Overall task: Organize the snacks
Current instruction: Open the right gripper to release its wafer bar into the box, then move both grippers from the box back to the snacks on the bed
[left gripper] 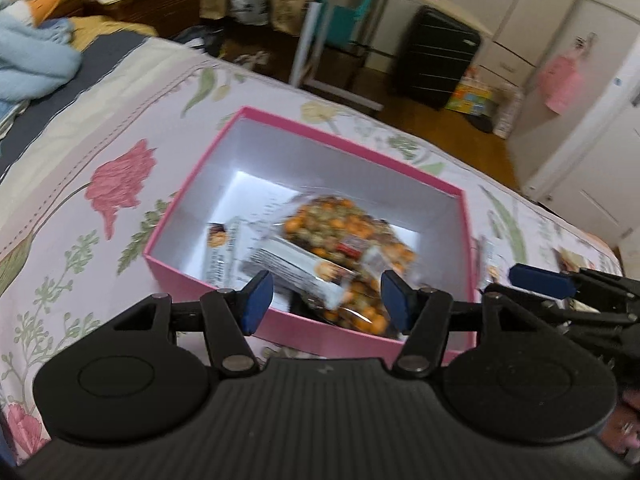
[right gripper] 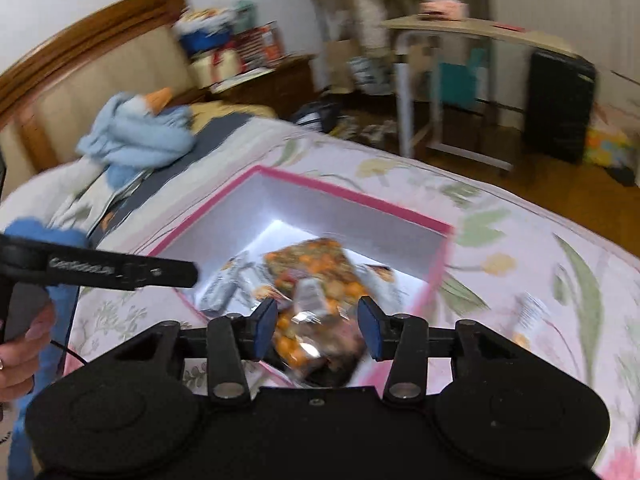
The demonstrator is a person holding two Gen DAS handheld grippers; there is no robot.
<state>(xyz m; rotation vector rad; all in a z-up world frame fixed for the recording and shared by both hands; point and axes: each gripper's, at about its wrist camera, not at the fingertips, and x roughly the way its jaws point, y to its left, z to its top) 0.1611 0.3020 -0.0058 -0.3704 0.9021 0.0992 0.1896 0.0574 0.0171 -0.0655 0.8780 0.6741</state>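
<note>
A pink box (left gripper: 192,184) with a white inside stands on the floral bedspread. It holds clear bags of orange and green snacks (left gripper: 336,220) and white wrapped bars (left gripper: 296,260). My left gripper (left gripper: 326,300) hovers open over the box's near wall, with nothing between its blue pads. My right gripper (right gripper: 318,328) is open over the near corner of the box (right gripper: 360,200). A blurred snack bag (right gripper: 316,316) shows in the gap below it, and the pads do not press on it. In the left wrist view, the right gripper's blue pad (left gripper: 536,278) shows to the right of the box.
A loose white snack wrapper (right gripper: 528,320) lies on the bedspread right of the box, also seen in the left wrist view (left gripper: 492,256). A blue plush blanket (right gripper: 136,136) is heaped at the bed's head. A person's hand (right gripper: 20,344) grips the left tool. A desk (right gripper: 460,28) and black suitcase (left gripper: 436,60) stand on the floor beyond.
</note>
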